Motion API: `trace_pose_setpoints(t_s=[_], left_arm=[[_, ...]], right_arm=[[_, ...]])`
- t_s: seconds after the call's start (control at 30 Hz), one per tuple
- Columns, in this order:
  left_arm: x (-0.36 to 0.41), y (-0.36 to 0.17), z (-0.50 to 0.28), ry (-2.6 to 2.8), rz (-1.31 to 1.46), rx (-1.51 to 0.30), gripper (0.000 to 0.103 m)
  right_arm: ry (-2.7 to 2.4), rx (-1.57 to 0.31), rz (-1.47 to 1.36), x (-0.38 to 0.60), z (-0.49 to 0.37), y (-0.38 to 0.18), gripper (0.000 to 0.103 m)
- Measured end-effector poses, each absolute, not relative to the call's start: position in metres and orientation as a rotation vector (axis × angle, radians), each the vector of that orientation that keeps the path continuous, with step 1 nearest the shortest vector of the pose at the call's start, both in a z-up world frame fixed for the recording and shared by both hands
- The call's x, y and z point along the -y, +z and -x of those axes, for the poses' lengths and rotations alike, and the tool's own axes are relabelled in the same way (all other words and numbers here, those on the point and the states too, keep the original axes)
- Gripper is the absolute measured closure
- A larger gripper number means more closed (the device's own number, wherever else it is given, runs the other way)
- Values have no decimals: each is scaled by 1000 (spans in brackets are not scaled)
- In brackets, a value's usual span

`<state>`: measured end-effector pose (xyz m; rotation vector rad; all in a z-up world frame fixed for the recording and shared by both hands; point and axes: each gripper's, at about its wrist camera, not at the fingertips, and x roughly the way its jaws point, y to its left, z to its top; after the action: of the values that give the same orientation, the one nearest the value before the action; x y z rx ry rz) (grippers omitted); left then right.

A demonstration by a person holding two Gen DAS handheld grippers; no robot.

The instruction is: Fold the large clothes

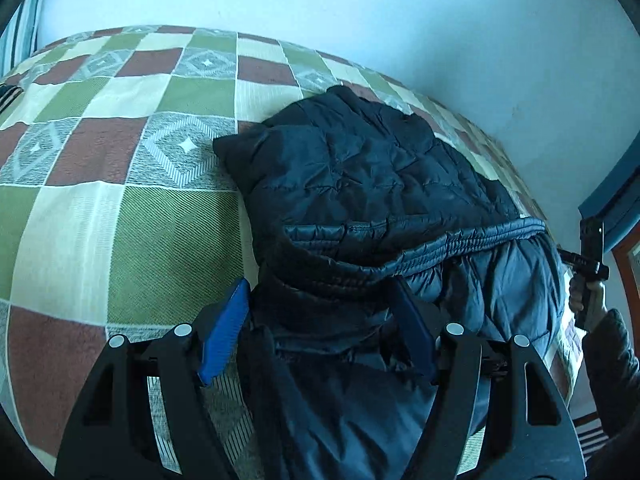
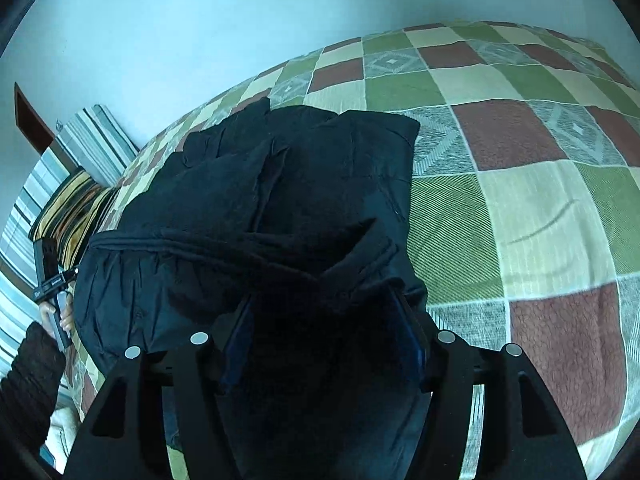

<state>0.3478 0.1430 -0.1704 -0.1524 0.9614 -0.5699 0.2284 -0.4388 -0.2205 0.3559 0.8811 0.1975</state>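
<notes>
Left tool (image 1: 320,328) and right tool (image 2: 324,340) each straddle jacket (image 1: 360,168) fabric; grip unclear, bed (image 1: 120,160) beneath.

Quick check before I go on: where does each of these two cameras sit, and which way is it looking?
Left wrist: on the left hand-held gripper, looking down its fingers at the dark jacket on the checked bedspread; the person's other hand shows at right.
Right wrist: on the right hand-held gripper, facing the same jacket; the left hand shows at left.
Shared: jacket, bedspread, wall.
</notes>
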Motion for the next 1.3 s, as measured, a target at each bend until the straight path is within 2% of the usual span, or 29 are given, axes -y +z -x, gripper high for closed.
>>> trace_pose_setpoints(t_s=[0.13, 0.37, 0.57, 0.67, 0.93, 1.0, 1.3], left_arm=[[-139, -173, -352, -586, 135, -967, 36], [-140, -175, -353, -587, 128, -959, 36], [-135, -177, -354, -580, 114, -963, 36], [-135, -177, -353, -581, 109, -961, 36], [-130, -180, -356, -577, 90, -968, 36], [-129, -180, -356, -575, 79, -967, 36], [-124, -182, -352, -544, 2, -958, 47]], right_arm=[[211, -907, -328, 438, -238, -224, 40], [206, -870, -263, 440, -232, -218, 40], [201, -840, -289, 449, -233, -218, 36], [187, -808, -296, 454, -235, -215, 29], [212, -863, -335, 455, -251, -230, 29], [219, -866, -323, 450, -252, -231, 39], [175, -862, -214, 437, -250, -229, 53]])
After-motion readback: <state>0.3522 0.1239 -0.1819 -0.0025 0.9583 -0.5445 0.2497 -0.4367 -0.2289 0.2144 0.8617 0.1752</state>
